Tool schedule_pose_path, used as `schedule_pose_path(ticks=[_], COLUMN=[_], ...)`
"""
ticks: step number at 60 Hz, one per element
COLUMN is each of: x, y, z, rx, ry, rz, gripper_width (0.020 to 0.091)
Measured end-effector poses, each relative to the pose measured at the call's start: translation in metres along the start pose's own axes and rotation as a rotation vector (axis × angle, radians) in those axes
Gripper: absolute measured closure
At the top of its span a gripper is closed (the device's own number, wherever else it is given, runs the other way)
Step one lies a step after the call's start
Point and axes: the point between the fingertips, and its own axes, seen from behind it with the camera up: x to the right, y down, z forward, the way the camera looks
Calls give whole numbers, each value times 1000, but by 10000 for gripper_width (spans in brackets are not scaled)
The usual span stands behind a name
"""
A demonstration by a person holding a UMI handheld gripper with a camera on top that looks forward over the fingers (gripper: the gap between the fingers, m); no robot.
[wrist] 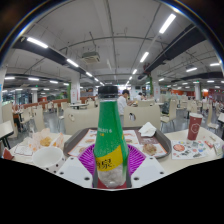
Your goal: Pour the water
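The gripper (pixel 110 165) is clamped on a green bottle (pixel 109 140), held upright between its purple pads. Beyond the bottle, a tray (pixel 140 148) and paper cup (pixel 194 125) sit on the tabletop (pixel 200 160).

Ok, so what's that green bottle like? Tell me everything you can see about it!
The green bottle stands upright between the fingers, whose purple pads press on both of its sides. It looks like plastic, with a dark cap on top that is still on. A green label wraps most of it, with yellow fruit pictures near the bottom. Behind it is a table with food trays.
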Motion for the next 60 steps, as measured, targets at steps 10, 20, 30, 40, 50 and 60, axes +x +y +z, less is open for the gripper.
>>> schedule_pose_path(ticks=[10, 20, 30, 40, 50, 60], x=[-6, -1, 8, 18, 36, 56], y=[-2, 29, 4, -44, -82, -99], z=[-2, -12, -67, -146, -208, -243], rx=[-3, -192, -286, -381, -426, -435], ry=[-27, -62, -77, -82, -103, -168], rz=[-35, -109, -104, -19, -16, -94], gripper_width=[604, 274, 263, 255, 258, 273])
